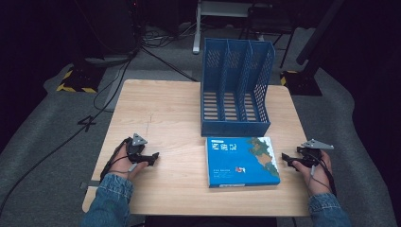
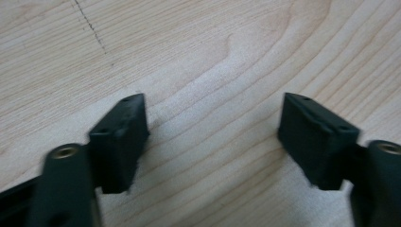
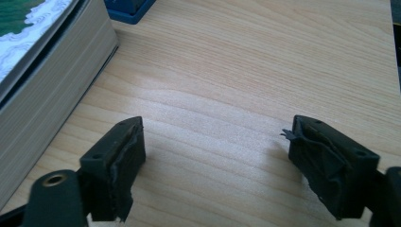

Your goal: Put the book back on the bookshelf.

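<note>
A thick book [image 1: 242,161] with a blue and green cover lies flat on the wooden table [image 1: 175,113], just in front of a blue three-slot file rack [image 1: 235,90]. My left gripper [image 1: 155,157] rests low on the table's left side, jaws open over bare wood [image 2: 213,132], well left of the book. My right gripper [image 1: 285,158] sits at the table's right, a short gap from the book's right edge, pointing toward it. Its jaws stand open with nothing between them [image 3: 215,142]; the book's page edge [image 3: 52,94] shows at the left of the right gripper view.
The rack stands upright at the back middle of the table, its slots holding nothing. Cables and dark equipment stands [image 1: 94,61] lie on the grey floor beyond the table. The table's right edge [image 1: 302,142] runs close by my right hand.
</note>
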Tool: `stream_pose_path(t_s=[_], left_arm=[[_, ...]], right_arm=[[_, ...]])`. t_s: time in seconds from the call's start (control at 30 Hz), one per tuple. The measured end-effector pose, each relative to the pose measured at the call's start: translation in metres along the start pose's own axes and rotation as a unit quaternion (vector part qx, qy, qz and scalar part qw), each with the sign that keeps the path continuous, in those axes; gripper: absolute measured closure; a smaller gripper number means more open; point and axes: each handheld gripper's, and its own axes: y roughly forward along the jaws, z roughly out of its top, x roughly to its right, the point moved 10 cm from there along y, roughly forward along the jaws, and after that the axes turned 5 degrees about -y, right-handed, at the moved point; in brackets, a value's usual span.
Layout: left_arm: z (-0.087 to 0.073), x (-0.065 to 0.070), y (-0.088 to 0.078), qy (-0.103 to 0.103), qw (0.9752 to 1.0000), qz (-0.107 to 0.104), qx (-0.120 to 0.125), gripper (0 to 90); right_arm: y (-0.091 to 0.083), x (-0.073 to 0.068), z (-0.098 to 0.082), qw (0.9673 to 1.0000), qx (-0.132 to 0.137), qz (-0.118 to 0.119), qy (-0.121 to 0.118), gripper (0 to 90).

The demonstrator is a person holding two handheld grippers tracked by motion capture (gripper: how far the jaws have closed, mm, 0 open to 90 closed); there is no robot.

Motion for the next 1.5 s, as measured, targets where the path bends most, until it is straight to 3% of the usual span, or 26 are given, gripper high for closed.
stream_pose_path(t_s=[0.07,0.1,0.23,0.33,0.37,0.4,0.43,0.6,0.7,0.83,1.0,1.03,1.13,1.3,1.4,1.5], left_arm=[[0.003,0.002,-0.002,-0.002,1.0000,-0.001,-0.006,31.1],[0.008,0.006,-0.004,-0.003,1.0000,-0.006,0.002,31.3],[0.025,0.023,-0.009,-0.009,0.9993,-0.032,0.019,32.8],[0.037,0.040,-0.011,-0.018,0.9977,-0.059,0.030,32.9],[0.037,0.040,-0.011,-0.018,0.9977,-0.059,0.030,33.0],[0.046,0.052,-0.011,-0.018,0.9964,-0.075,0.034,33.4],[0.046,0.052,-0.011,-0.018,0.9964,-0.075,0.034,34.0],[0.071,0.090,-0.004,-0.039,0.9886,-0.138,0.047,34.3],[0.079,0.108,0.006,-0.047,0.9834,-0.170,0.041,34.6],[0.084,0.119,0.017,-0.037,0.9826,-0.179,0.036,34.6],[0.092,0.148,0.035,-0.028,0.9782,-0.205,0.020,34.4],[0.092,0.148,0.035,-0.028,0.9782,-0.205,0.020,34.3],[0.090,0.160,0.047,-0.011,0.9771,-0.213,-0.001,33.7],[0.082,0.169,0.058,-0.007,0.9746,-0.221,-0.033,32.0],[0.079,0.178,0.064,-0.016,0.9693,-0.241,-0.044,31.8],[0.079,0.178,0.063,-0.008,0.9720,-0.231,-0.043,30.8]], right_arm=[[-0.002,0.000,0.000,1.0000,0.001,0.000,0.000,27.5],[-0.004,-0.001,0.000,1.0000,-0.001,0.002,-0.003,30.6],[-0.016,-0.003,0.006,0.9999,0.013,-0.006,-0.005,28.6],[-0.023,-0.007,0.006,0.9999,0.011,-0.003,-0.004,28.7],[-0.023,-0.007,0.006,0.9999,0.011,-0.003,-0.004,28.7],[-0.030,-0.012,0.006,0.9999,0.012,-0.002,-0.006,28.6],[-0.030,-0.012,0.006,0.9999,0.012,-0.002,-0.006,28.6],[-0.047,-0.026,0.003,0.9998,0.007,0.010,-0.018,27.8],[-0.057,-0.034,0.001,0.9995,0.008,0.017,-0.023,27.8],[-0.064,-0.042,0.000,0.9993,0.007,0.021,-0.030,27.6],[-0.072,-0.056,-0.005,0.9989,0.003,0.028,-0.038,27.1],[-0.072,-0.056,-0.005,0.9989,0.003,0.028,-0.038,27.1],[-0.079,-0.065,-0.010,0.9985,0.001,0.031,-0.046,27.0],[-0.081,-0.065,-0.014,0.9985,-0.002,0.024,-0.049,26.7],[-0.081,-0.064,-0.019,0.9986,-0.009,0.023,-0.046,26.6],[-0.081,-0.063,-0.020,0.9987,-0.010,0.021,-0.045,26.5]])
